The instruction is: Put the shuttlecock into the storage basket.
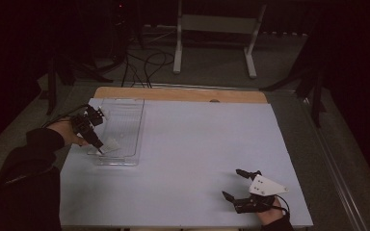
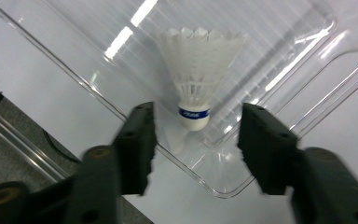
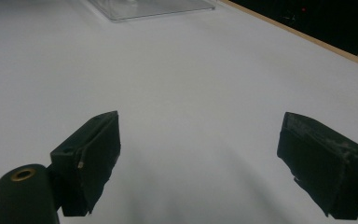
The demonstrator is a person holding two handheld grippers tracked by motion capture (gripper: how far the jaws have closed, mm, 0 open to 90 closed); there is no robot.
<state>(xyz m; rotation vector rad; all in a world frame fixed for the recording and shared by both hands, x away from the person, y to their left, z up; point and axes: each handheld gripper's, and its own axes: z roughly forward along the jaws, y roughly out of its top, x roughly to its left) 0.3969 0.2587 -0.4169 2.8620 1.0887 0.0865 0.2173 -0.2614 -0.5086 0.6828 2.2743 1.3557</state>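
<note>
A white feather shuttlecock (image 2: pixel 199 70) with a blue band on its cork lies inside a clear plastic tray (image 2: pixel 98 94), cork end toward the camera. My left gripper (image 2: pixel 197 133) is open, its jaws standing either side of the cork over the tray's near corner, not touching it. From above, the left gripper (image 1: pixel 99 147) reaches into the near end of the tray (image 1: pixel 134 126) on the left of the mat, next to the shuttlecock (image 1: pixel 111 144). My right gripper (image 1: pixel 234 184) rests open near the front right edge, nothing between its jaws (image 3: pixel 200 140).
A white mat (image 1: pixel 188 154) covers the wooden table (image 1: pixel 173 93). The tray's end (image 3: pixel 154 7) lies far ahead of the right gripper. Behind the table are a white stand (image 1: pixel 212 24) and cables (image 1: pixel 147 61) on the dark floor.
</note>
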